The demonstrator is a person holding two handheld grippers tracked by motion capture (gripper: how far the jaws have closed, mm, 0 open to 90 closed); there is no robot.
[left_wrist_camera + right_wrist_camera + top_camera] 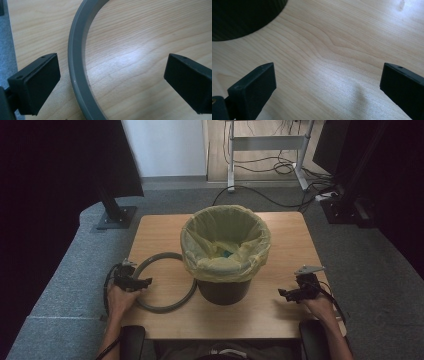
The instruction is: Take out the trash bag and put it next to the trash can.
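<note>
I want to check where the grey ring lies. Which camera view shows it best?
The high view: the whole grey ring lies flat on the table, left of the bin, with the open left gripper at its left edge. The left gripper view shows one arc between the jaws.

Both jaws gape wide on the left hand-held gripper (pixel 141 282) and the right hand-held gripper (pixel 286 293), held low.
</note>
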